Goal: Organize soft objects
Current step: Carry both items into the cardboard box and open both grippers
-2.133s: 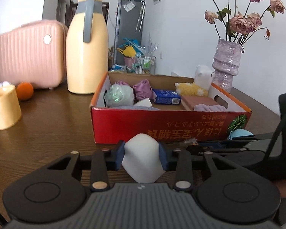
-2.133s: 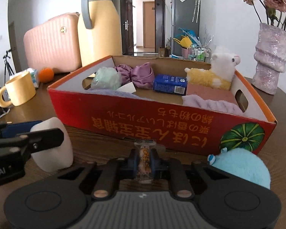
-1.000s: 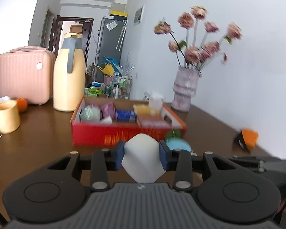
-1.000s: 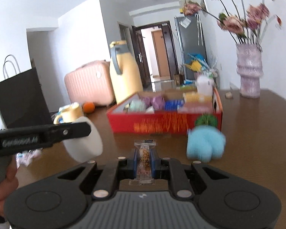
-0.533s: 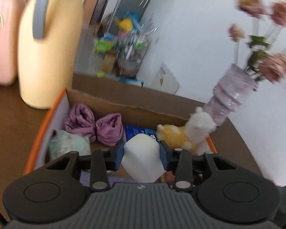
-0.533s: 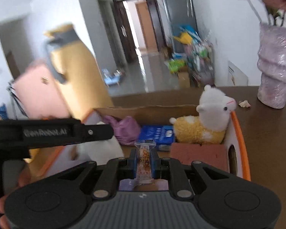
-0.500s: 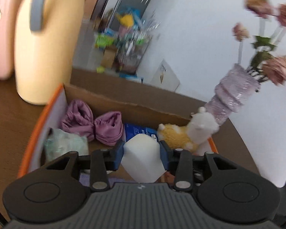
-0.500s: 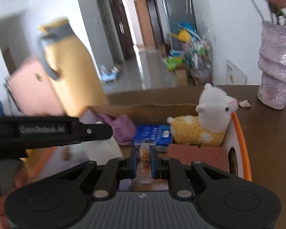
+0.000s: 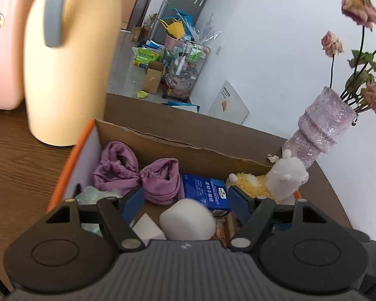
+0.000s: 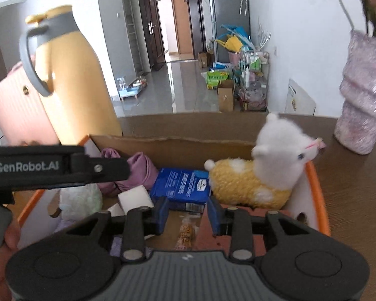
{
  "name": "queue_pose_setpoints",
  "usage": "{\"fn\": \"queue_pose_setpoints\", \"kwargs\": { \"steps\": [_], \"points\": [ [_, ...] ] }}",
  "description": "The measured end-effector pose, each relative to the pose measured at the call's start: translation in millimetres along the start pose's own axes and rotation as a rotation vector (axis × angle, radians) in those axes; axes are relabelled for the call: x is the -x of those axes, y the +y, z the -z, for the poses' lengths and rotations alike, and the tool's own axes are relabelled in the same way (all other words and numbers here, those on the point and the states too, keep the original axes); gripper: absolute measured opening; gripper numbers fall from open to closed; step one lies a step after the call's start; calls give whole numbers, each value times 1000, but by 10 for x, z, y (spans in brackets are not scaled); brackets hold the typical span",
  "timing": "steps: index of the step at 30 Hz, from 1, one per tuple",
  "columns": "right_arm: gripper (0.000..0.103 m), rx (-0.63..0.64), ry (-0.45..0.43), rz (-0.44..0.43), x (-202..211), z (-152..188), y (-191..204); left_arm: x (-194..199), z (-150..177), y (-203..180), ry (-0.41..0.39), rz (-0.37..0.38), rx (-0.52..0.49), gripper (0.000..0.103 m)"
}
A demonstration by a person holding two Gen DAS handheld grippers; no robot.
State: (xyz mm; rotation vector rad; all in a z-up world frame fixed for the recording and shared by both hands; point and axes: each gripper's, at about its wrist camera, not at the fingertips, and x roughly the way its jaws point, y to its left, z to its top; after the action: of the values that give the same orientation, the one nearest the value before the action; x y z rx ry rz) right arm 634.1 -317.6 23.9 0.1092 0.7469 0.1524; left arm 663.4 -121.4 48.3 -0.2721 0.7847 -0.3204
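Observation:
My left gripper [image 9: 186,198] is open above the orange-rimmed cardboard box [image 9: 70,165]. The white sponge [image 9: 188,222] sits loose between its jaws, blurred, free of both pads. My right gripper [image 10: 186,209] is open over the same box [image 10: 318,200]. The small snack packet [image 10: 186,233] lies below its jaws, apart from the pads. In the box are purple cloth [image 9: 135,173], a blue tissue pack [image 10: 181,186], a yellow and white alpaca plush [image 10: 258,175], a white block [image 10: 135,197] and a pale green bundle [image 10: 81,198]. The left gripper's finger [image 10: 62,166] crosses the right wrist view.
A yellow thermos jug [image 9: 67,70] and a pink suitcase [image 9: 2,50] stand left of the box on the wooden table [image 9: 15,165]. A sparkly purple vase [image 9: 320,130] with dried roses stands right of the box.
Both grippers have opened over the box. The white sponge has left the left pads and the snack packet has dropped from the right pads into the box.

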Motion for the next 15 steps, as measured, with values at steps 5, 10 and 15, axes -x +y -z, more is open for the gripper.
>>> {"fn": "queue_pose_setpoints", "kwargs": {
  "steps": [5, 10, 15],
  "points": [
    [39, 21, -60, 6, 609, -15, -45, 409, -10, -55, -23, -32, -35, 79],
    [60, 98, -164, -23, 1495, 314, -201, 1210, 312, -62, -139, -111, -138, 87],
    [74, 89, -287, 1, 2246, 836, -274, 1983, 989, -63, -321, -276, -322, 95]
  ]
}}
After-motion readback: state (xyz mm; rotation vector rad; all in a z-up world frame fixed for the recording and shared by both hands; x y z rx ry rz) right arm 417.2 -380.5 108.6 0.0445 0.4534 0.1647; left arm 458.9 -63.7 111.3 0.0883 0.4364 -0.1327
